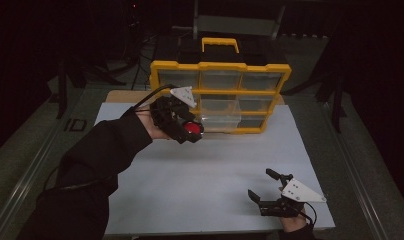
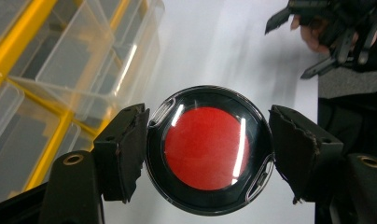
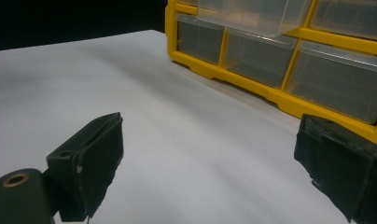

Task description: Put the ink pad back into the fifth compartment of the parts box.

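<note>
My left gripper (image 1: 191, 131) is shut on a round black case with a red disc inside (image 2: 207, 149), its pads pressing the rim on both sides. It hangs above the white table, just in front of the yellow drawer cabinet (image 1: 220, 67), next to a clear drawer (image 1: 219, 115) that is pulled out. My right gripper (image 1: 264, 184) rests low near the table's front right edge, jaws wide open with nothing between them. In the right gripper view its two black pads (image 3: 98, 158) frame bare white table and the cabinet's lower drawers (image 3: 256, 56).
The cabinet has a yellow frame, a yellow handle (image 1: 220, 44) on top and several clear drawers. The white table top (image 1: 210, 175) ends close behind the cabinet. Dark floor and stands surround the table.
</note>
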A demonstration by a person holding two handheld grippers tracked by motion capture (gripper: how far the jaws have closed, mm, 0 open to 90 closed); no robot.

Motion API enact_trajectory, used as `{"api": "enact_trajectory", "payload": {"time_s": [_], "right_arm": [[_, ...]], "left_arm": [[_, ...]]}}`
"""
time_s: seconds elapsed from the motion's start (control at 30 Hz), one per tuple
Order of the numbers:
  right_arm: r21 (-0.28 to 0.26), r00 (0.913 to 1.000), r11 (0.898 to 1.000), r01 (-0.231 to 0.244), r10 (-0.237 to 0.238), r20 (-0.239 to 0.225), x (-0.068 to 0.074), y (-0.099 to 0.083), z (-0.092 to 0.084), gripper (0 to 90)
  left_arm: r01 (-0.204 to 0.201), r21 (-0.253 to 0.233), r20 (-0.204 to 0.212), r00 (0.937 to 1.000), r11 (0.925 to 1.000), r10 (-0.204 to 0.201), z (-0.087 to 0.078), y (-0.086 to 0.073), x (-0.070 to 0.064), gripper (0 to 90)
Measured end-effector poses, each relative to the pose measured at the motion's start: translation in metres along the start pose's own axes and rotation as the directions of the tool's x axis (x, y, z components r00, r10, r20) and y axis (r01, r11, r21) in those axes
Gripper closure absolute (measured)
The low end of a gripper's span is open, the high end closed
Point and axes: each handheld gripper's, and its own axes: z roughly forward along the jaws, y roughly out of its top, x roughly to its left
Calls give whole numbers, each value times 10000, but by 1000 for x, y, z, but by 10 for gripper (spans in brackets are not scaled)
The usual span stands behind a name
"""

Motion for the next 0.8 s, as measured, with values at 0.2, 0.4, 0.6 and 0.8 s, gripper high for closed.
{"api": "enact_trajectory", "payload": {"time_s": [0.2, 0.4, 0.6, 0.8], "right_arm": [[-2, 10000, 10000, -10, 10, -23, 0, 0, 0, 82], [-6, 10000, 10000, -40, 40, -10, 0, 0, 0, 82], [15, 10000, 10000, -28, 28, -49, 0, 0, 1, 82], [-10, 10000, 10000, -69, 69, -35, 0, -1, 0, 82]], "left_arm": [[22, -144, 62, 10000, 9999, -21, 2, 14, 6, 310], [95, -281, 159, 9998, 9996, -90, 6, 24, 14, 310], [363, -524, 295, 9990, 9980, -348, 11, 33, 27, 310], [492, -721, 317, 9984, 9962, -470, 19, 44, 36, 310]]}}
